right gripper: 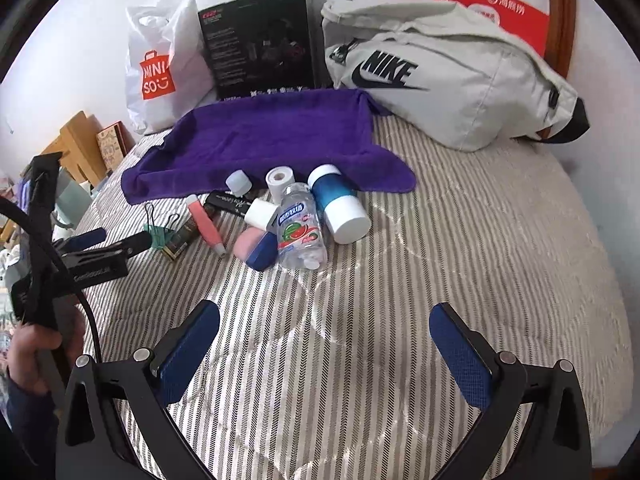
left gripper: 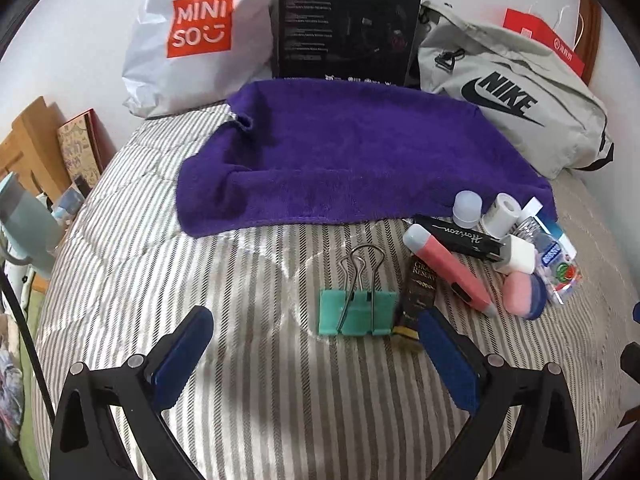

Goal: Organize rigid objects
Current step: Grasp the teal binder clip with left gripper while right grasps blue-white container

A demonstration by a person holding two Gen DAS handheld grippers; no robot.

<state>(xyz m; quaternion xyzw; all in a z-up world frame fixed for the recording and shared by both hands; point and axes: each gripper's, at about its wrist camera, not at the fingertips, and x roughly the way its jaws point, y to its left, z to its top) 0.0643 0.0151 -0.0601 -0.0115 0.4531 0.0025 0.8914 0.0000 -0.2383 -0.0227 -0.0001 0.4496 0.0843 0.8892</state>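
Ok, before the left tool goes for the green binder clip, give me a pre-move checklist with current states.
1. Left tool open wide enough for the clip: ok, empty.
2. Binder clip in line ahead of the left tool: ok, standing on its body, wire handles up.
3. Clip apart from neighbours: not ok, the dark packet lies against its right side.
4. Purple towel free to receive items: ok, nothing on its top surface.
5. Right tool out of the way: ok, open, empty, over bare bedspread.
6. Clip's weight or grip stiffness: cannot tell.
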